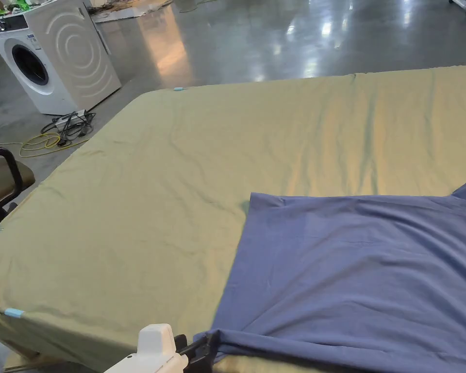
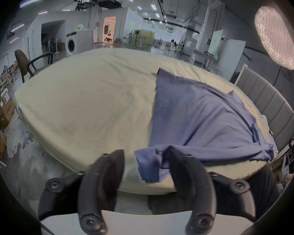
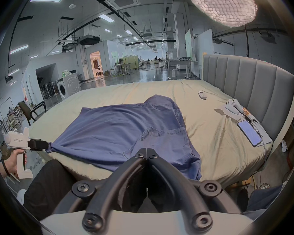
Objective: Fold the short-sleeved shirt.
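At the near edge of the bed (image 1: 178,170), we are at the opening step of folding the blue short-sleeved shirt (image 1: 353,262): taking hold of its near side. The shirt lies spread and mostly flat on the yellow-green sheet, on the half of the bed towards the grey headboard (image 3: 244,86), with its near edge at the mattress edge and a little cloth hanging over.

The left hand-held gripper (image 1: 203,347) sits at the shirt's near hem corner. In the left gripper view its jaws stand apart, with the drooping corner between them and resting against one jaw, so we judge it released rather than clamped.

The right hand-held gripper (image 3: 146,151) is clenched, its tips meeting over the shirt's near edge below the chest pocket (image 3: 166,133). We cannot tell whether any cloth is caught between them.

The shirt's long axis runs along the near edge of the bed. The straight hem points to our left, away from the headboard, and the shoulders and sleeves point towards the headboard.

As we judge it, the next move calls for the left jaws to close on the hem corner. With a matching hold near the shoulder, the near side could then be lifted and carried over towards the far side.
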Tool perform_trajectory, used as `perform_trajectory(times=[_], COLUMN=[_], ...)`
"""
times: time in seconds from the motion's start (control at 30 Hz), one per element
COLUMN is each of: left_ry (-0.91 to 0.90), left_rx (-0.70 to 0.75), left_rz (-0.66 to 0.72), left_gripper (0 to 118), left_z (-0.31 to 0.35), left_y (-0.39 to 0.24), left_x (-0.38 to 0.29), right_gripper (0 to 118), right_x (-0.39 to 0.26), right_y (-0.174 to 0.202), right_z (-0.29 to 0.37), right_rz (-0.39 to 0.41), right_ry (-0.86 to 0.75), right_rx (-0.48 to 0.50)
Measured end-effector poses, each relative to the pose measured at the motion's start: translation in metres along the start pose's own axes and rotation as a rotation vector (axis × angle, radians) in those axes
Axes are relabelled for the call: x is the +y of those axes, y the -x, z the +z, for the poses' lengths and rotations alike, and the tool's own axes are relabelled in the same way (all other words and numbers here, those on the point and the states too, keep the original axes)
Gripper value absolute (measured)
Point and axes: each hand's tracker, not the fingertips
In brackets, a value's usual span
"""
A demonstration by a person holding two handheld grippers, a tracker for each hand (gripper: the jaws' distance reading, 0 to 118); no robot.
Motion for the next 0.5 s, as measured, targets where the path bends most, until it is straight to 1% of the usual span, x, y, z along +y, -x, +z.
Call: perform_trajectory(times=[0.03, 0.07, 0.2, 0.23, 0.27, 0.3, 0.33, 0.37, 0.4, 0.5], left_ry=[0.014, 0.018, 0.013, 0.014, 0.019, 0.019, 0.018, 0.017, 0.022, 0.053], left_rx=[-0.009, -0.011, -0.014, -0.009, -0.008, -0.007, -0.011, -0.022, -0.02, 0.016], left_rz=[0.004, 0.005, -0.015, -0.021, -0.023, -0.023, -0.024, -0.024, -0.028, -0.117], left_gripper=[67, 71, 70, 67, 60, 43, 16, 12, 10, 10], left_z=[-0.006, -0.002, -0.012, -0.013, -0.014, -0.014, -0.019, -0.019, -0.02, -0.022], left_y=[0.002, -0.005, -0.007, -0.008, -0.008, -0.008, -0.004, -0.005, -0.008, -0.024], left_x=[-0.001, 0.003, -0.003, -0.003, -0.002, -0.002, -0.005, -0.004, -0.004, -0.006], right_gripper=[0, 0, 0, 0, 0, 0, 0, 0, 0, 0], right_x=[-0.001, -0.001, -0.006, -0.008, -0.009, -0.009, -0.01, -0.01, -0.011, -0.014], right_y=[-0.001, -0.001, -0.003, -0.003, -0.004, -0.005, -0.007, -0.008, -0.01, -0.019], right_z=[0.0, 0.0, 0.001, 0.002, 0.003, 0.003, 0.004, 0.006, 0.007, 0.01], right_rz=[0.003, 0.004, 0.01, 0.01, 0.007, 0.001, -0.009, -0.017, -0.023, -0.044], right_ry=[0.006, 0.011, 0.033, 0.036, 0.038, 0.038, 0.038, 0.035, 0.034, 0.03], right_rx=[-0.001, -0.003, -0.01, -0.014, -0.017, -0.018, -0.021, -0.025, -0.028, -0.054])
